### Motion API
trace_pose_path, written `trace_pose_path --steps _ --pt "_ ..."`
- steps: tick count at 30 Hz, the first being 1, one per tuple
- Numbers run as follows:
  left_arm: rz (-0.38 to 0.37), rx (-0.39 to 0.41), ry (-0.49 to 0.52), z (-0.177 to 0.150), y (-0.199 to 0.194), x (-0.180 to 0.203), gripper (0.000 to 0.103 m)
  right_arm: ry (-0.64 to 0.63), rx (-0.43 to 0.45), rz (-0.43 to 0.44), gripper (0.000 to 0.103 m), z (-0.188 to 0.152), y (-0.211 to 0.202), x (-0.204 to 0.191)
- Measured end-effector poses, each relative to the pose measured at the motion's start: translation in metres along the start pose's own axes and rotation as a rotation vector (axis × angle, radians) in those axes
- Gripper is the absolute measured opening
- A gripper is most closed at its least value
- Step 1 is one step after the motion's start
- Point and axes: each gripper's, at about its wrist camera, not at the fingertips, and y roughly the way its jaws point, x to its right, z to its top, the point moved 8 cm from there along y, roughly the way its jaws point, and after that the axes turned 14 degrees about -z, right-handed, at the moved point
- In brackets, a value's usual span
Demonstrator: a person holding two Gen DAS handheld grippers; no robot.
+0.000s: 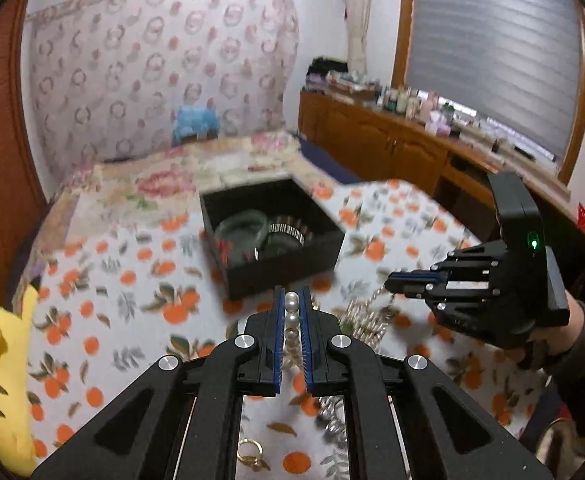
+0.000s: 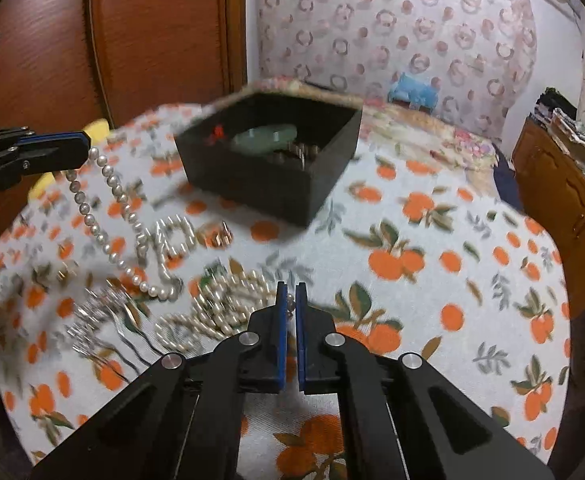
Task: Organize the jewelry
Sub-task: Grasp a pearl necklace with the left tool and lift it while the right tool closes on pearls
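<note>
Window (image 1: pixel 492 52) only in left view; door (image 2: pixel 152 28) in right.

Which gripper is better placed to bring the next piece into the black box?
The left gripper, I think. It is shut on the pearl necklace, partly lifted, and points at the open black box. The right gripper sits low at the bead pile, shut on a small bead.

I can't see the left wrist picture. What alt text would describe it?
The left gripper pinches a pearl necklace above an orange-print tablecloth. Beyond sits an open black box holding bracelets; the right gripper is at right.
</note>
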Motion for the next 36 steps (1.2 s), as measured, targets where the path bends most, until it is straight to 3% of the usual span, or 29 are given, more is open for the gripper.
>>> trace_pose_path --steps 16,32,36 --pt "0.022 0.154 0.056 0.081 -0.048 0.011 0.006 0.023 0.254 -0.014 0.004 0.098 -0.099 0.024" --pt "0.064 0.221 0.1 0.15 -0.057 0.012 0.006 0.047 0.347 -0.045 0.004 0.156 -0.126 0.045" --pt "0.104 0.229 0.109 0.165 -0.056 0.006 0.006 0.054 0.359 -0.054 0.004 0.168 -0.128 0.053"
